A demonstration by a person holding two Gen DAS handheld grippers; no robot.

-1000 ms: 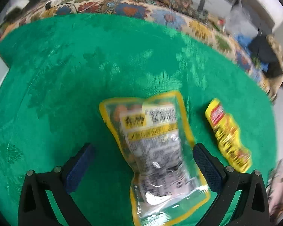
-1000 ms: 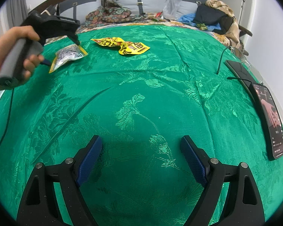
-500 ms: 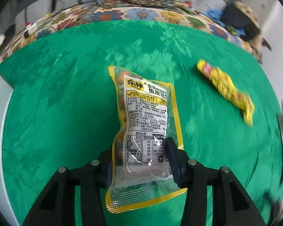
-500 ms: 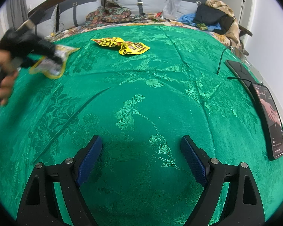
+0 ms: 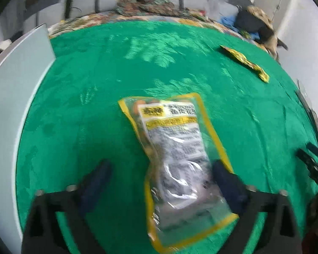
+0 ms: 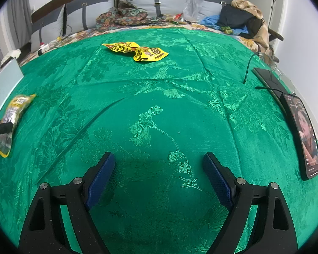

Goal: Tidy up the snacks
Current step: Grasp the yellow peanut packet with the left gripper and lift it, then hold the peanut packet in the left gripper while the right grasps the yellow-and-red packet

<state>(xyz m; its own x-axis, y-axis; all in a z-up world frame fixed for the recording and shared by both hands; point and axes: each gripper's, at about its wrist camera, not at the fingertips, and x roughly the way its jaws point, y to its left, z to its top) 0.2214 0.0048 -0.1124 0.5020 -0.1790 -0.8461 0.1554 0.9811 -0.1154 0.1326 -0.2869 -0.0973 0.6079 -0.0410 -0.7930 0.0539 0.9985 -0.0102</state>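
Note:
A clear snack bag with a yellow border (image 5: pixel 176 148) lies on the green cloth (image 5: pixel 95 84), blurred in the left wrist view. My left gripper (image 5: pixel 161 165) straddles the bag's lower half. Its jaws are opening and stand wide, and the pads do not press on the bag. The right wrist view shows the same bag (image 6: pixel 12 114) at the cloth's left edge. Two crumpled yellow packets (image 6: pixel 135 50) lie together at the far middle of the cloth. My right gripper (image 6: pixel 159 160) hovers open over bare cloth, nothing between its fingers.
A pale grey board (image 5: pixel 14 84) borders the cloth on the left. A lit phone (image 6: pixel 307 135), a dark flat device (image 6: pixel 269 80) and a cable lie along the right edge. Pillows, floral fabric and piled clothes (image 6: pixel 239 19) fill the far end.
My left gripper closed on the snack bag, carried it across toward the cloth's left edge, then spread its jaws wide again. The right gripper has not moved.

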